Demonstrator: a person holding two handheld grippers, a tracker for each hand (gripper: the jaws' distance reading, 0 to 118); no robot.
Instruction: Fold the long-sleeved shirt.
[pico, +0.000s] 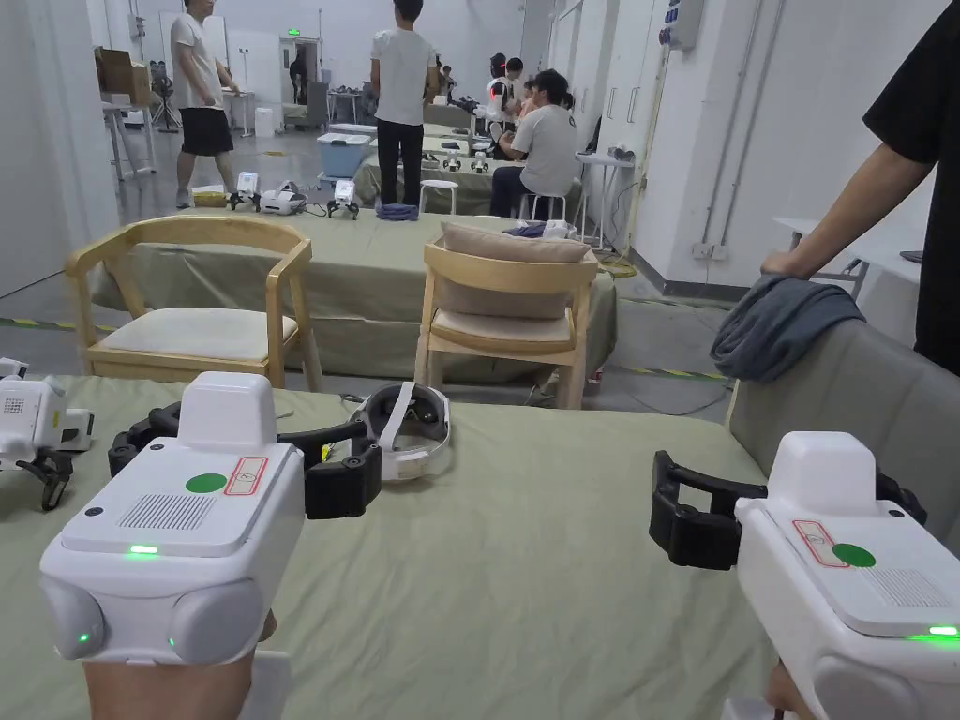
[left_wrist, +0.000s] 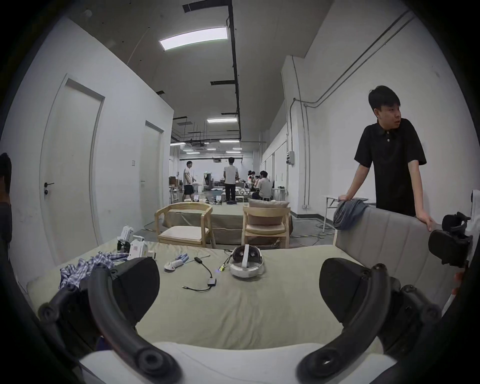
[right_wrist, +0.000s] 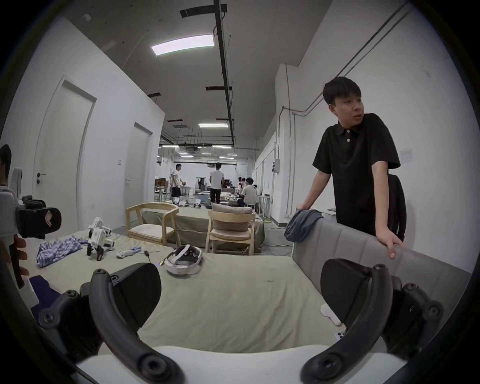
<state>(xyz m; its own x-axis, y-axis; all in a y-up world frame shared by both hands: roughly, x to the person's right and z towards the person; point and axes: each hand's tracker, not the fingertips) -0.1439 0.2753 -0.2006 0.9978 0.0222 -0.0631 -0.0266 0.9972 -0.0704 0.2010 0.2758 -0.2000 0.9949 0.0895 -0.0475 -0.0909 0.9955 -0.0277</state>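
A crumpled blue-and-white checked shirt (left_wrist: 80, 267) (right_wrist: 57, 249) lies at the far left of the green-covered table (pico: 562, 581). A grey-blue garment (pico: 778, 323) (left_wrist: 348, 215) (right_wrist: 301, 226) hangs over the end of a grey padded backrest, under a person's hand. My left gripper (pico: 239, 464) (left_wrist: 240, 288) hovers open above the table's near left, nothing between its jaws. My right gripper (pico: 797, 511) (right_wrist: 241, 288) is open and empty at the near right, beside the backrest. Each gripper appears at the edge of the other's view, the right gripper (left_wrist: 452, 241) and the left gripper (right_wrist: 36, 223).
A white headset (pico: 408, 431) (left_wrist: 245, 262) sits mid-table, with a black cable adapter (left_wrist: 205, 275) and a glove (left_wrist: 176, 262) to its left. A spare gripper device (pico: 33, 431) stands far left. A person in black leans on the grey backrest (pico: 872, 403). Wooden chairs (pico: 506, 309) stand beyond.
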